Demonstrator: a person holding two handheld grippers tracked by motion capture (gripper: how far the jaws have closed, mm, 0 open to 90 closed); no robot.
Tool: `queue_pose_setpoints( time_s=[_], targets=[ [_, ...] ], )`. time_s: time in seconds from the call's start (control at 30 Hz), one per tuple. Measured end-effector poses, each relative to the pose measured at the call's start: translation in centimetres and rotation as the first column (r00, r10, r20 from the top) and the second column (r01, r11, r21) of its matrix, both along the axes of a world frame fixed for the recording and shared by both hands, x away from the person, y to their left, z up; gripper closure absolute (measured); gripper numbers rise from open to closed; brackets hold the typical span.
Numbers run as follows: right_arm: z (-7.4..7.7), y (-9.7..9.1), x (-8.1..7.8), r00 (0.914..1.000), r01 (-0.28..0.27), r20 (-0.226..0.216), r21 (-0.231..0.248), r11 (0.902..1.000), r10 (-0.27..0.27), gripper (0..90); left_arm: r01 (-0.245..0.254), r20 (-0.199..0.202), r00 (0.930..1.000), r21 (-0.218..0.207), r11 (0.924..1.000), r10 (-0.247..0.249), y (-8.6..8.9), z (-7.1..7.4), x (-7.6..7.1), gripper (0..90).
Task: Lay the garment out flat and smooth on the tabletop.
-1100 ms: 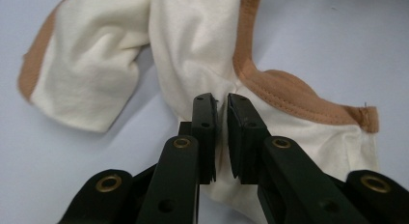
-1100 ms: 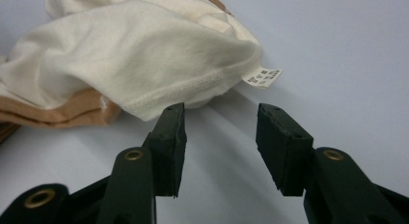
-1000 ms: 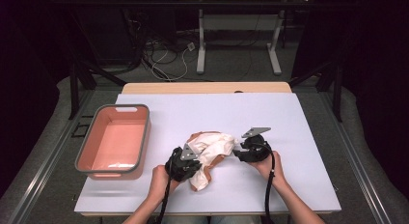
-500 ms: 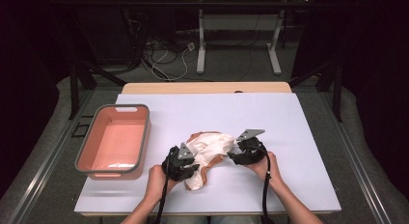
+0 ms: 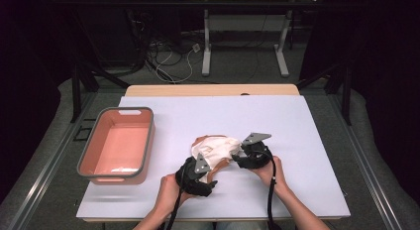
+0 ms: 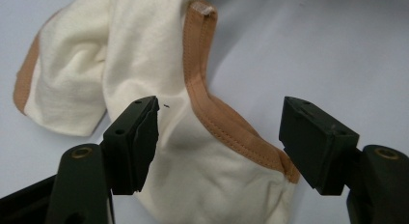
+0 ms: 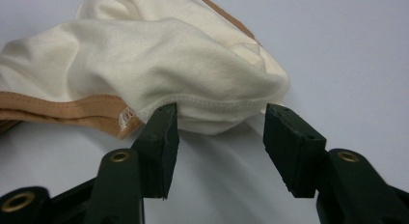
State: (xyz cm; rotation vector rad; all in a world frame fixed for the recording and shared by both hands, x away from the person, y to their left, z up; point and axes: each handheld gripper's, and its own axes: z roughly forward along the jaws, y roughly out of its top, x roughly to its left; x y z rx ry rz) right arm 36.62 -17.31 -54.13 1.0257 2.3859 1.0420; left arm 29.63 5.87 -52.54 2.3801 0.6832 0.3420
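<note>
The cream garment [image 5: 218, 149] with its tan binding lies crumpled on the white table [image 5: 307, 141], well to the right of the pink tub [image 5: 118, 144] and just ahead of your two hands. Take the garment as your landmark.

Your left gripper [image 6: 219, 142] sits at the garment's near left side. Its jaws have just been opening and now stand apart over the cloth, a fold and a run of the tan binding [image 6: 226, 122] lying between them with neither pad pressing. If you mean to retake a hold here, lower the jaws so the binding sits squarely between the pads, since the stitched edge should slip less than the loose cream body.

Your right gripper [image 7: 219, 142] is at the garment's right side, jaws half apart and just closing a little, the stitched cream hem [image 7: 217, 105] resting against their tips but not pinched. Push in until the hem is fully between the pads before you squeeze, or you will likely catch only one layer.

Once both hold firm edges, draw them away from each other, keeping the cloth low over the table, to spread it flat.
</note>
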Motion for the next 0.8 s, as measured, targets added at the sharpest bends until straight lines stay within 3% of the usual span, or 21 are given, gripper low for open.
queue_pose_setpoints(
  time_s=[0.1, 0.2, 0.33, 0.47, 0.67, 0.8],
  targets=[
    [0.0, 0.0, 0.0, 1.0000, 0.004, 0.006, 0.006, 1.0000, -0.004, 49.9, -0.008, 0.003, 1.0000, 0.042, 0.9991, 0.008, -0.4, -0.6, 0.0, 33.1],
    [0.0, 0.0, -0.1, 1.0000, 0.003, 0.007, 0.008, 1.0000, -0.004, 52.6, -0.017, 0.022, 0.9996, 0.092, 0.9956, 0.015, -0.6, -1.2, 0.1, 43.2],
    [0.0, 0.0, -0.1, 1.0000, 0.003, 0.006, 0.010, 0.9999, -0.003, 54.1, -0.023, 0.042, 0.9990, 0.091, 0.9956, 0.019, -0.3, -1.4, 0.2, 60.6],
    [0.0, -0.1, -0.1, 1.0000, 0.007, 0.004, 0.019, 0.9998, -0.007, 54.9, -0.033, 0.053, 0.9982, 0.066, 0.9973, 0.029, 0.2, -1.1, 0.3, 75.7],
    [0.0, -0.2, 0.0, 1.0000, 0.005, -0.007, 0.020, 0.9998, -0.005, 55.3, -0.045, 0.046, 0.9979, 0.005, 0.9990, 0.045, 1.2, -0.3, 0.6, 79.1],
    [0.0, -0.2, 0.0, 0.9998, 0.010, -0.016, 0.014, 0.9999, -0.010, 55.5, -0.086, 0.057, 0.9944, -0.056, 0.9947, 0.089, 2.1, 0.2, 0.9, 79.4]
  ],
)
